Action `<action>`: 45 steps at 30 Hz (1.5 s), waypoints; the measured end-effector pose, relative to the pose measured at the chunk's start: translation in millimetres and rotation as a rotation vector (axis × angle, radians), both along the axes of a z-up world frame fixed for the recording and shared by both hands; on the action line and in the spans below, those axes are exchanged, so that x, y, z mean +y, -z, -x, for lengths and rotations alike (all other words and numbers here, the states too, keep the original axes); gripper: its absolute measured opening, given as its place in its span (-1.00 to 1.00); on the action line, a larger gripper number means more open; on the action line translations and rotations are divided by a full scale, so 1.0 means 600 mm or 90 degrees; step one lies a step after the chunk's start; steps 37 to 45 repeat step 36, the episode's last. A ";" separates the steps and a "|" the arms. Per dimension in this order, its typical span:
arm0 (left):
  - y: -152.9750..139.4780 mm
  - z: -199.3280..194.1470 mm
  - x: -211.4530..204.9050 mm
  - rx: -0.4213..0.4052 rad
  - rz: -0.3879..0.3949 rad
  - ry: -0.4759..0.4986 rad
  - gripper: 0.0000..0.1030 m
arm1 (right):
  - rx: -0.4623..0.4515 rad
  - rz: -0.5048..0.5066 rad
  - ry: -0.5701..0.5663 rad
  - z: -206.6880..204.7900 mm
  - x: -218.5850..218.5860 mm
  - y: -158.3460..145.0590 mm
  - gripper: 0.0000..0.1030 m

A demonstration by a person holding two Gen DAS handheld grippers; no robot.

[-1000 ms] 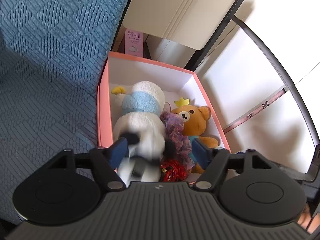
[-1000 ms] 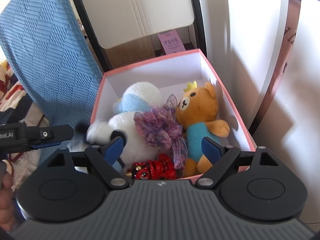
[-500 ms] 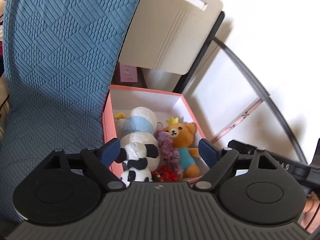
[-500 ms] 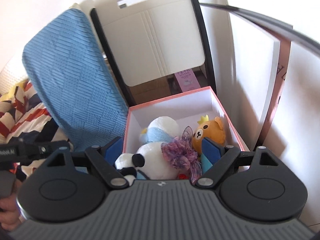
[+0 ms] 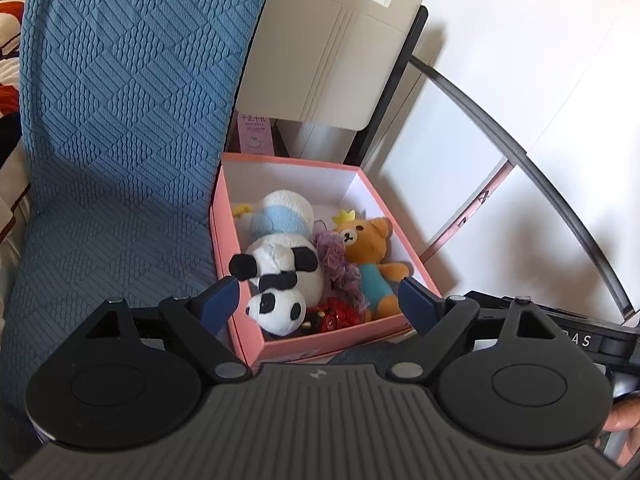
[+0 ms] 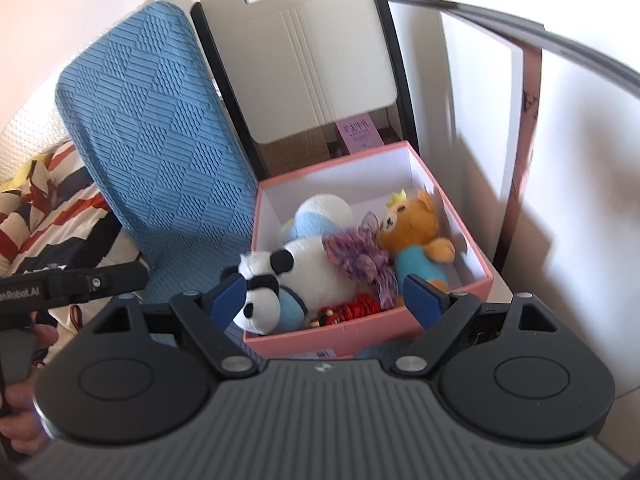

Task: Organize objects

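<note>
Four soft toys are seen packed in the pink box (image 5: 256, 344): from the left, the panda (image 5: 280, 280), the white-and-blue plush (image 5: 280, 212), the purple tuft (image 5: 338, 256) and the bear (image 5: 372, 256). The left claw (image 5: 319, 300) and right claw (image 6: 325, 294) are held wide apart above the box, nothing gripped. The sorting is judged nearly done, as no loose toy is seen outside.

The pink box (image 5: 332, 346) is open on top, so entry from above is free, but its floor is crowded: a panda toy (image 5: 280, 280) fills the near left corner with one paw over the rim, a white and blue plush (image 5: 280, 212) lies behind it, a bear (image 5: 372, 252) takes the right side, and purple fluff (image 5: 338, 260) and a red toy (image 5: 334, 316) plug the middle. Bare room shows only along the back wall. The blue cushion (image 5: 120, 140) presses the left wall; a beige chair back (image 6: 316, 64) rises behind. The right side, by the white panel (image 6: 480, 128), looks tight, though blur hides the gap.
</note>
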State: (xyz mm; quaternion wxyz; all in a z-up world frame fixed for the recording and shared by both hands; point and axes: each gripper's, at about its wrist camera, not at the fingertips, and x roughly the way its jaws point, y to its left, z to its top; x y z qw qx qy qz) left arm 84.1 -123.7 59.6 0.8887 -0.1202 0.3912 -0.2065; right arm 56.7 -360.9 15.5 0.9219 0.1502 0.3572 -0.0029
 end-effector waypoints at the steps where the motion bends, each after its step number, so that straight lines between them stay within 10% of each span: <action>1: 0.005 0.001 -0.001 0.004 0.003 0.000 0.74 | 0.006 -0.006 0.002 0.001 -0.002 0.006 0.69; 45: 0.030 0.010 -0.022 0.014 -0.008 -0.019 0.74 | 0.056 -0.034 -0.003 -0.002 -0.019 0.062 0.69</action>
